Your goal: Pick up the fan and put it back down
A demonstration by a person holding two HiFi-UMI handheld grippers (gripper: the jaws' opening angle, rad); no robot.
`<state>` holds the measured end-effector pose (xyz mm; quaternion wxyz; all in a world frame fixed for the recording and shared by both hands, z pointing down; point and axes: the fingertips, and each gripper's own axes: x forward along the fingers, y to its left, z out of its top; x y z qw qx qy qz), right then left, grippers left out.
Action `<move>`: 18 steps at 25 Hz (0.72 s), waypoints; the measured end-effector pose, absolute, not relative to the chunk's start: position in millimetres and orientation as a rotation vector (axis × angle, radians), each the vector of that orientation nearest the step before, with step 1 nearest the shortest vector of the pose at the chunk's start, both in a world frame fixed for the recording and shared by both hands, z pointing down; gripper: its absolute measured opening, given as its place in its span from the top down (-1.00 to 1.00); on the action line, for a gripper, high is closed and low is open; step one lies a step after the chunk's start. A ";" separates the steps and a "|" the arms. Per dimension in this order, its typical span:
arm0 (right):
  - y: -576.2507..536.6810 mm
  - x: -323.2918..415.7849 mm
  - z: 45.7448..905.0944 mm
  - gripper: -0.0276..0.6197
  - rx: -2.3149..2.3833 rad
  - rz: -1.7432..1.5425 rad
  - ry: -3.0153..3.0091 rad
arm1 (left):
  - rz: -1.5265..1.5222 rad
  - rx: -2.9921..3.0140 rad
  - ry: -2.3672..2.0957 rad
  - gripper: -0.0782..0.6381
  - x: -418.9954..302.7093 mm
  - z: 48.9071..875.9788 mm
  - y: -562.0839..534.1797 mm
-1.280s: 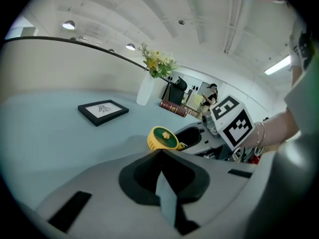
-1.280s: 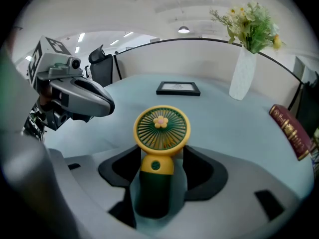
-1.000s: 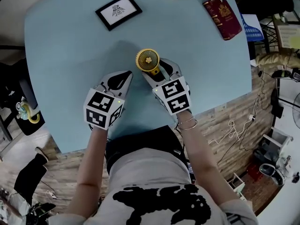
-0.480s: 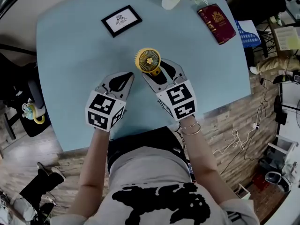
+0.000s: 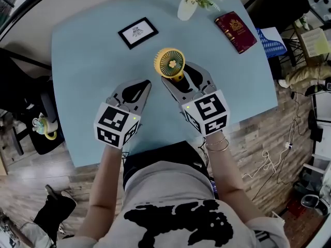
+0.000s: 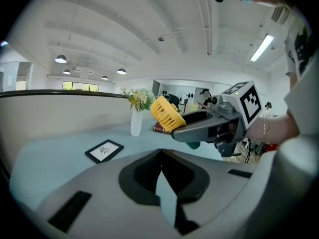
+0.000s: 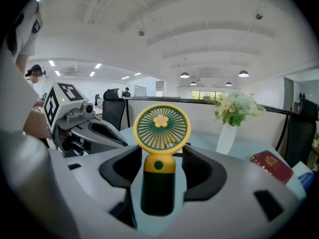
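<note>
The fan [image 5: 169, 63] has a yellow round head with a green grille and a dark green handle [image 7: 158, 183]. My right gripper [image 5: 178, 77] is shut on that handle and holds the fan upright, clear above the light blue table [image 5: 88, 76]. In the right gripper view the fan head [image 7: 162, 127] stands between the two black pads [image 7: 202, 171]. My left gripper [image 5: 145, 84] hangs to the left of the fan, level with it, shut with nothing in it. The left gripper view shows the fan [image 6: 167, 113] and the right gripper [image 6: 182, 129] to its right.
A black-framed picture [image 5: 138, 32] lies on the table behind the fan. A white vase with flowers [image 5: 189, 4] stands at the far edge, and a red passport [image 5: 236, 31] lies at the far right. Cables and clutter cover the floor to the right.
Both grippers have risen towards the camera. The right one has carried the fan up off the table, and the left one has stayed shut beside it.
</note>
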<state>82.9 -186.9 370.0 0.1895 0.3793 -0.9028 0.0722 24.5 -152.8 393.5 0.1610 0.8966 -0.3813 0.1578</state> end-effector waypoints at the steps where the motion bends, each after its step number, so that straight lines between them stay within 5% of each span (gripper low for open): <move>1: -186.0 83.1 363.0 0.12 1.071 0.202 -2.555 | 0.443 2.572 -1.095 0.75 24.9 388.0 -153.2; 18: -179.2 101.5 280.9 0.12 1.184 0.059 -2.714 | 0.344 2.750 -1.180 0.75 34.8 307.6 -161.6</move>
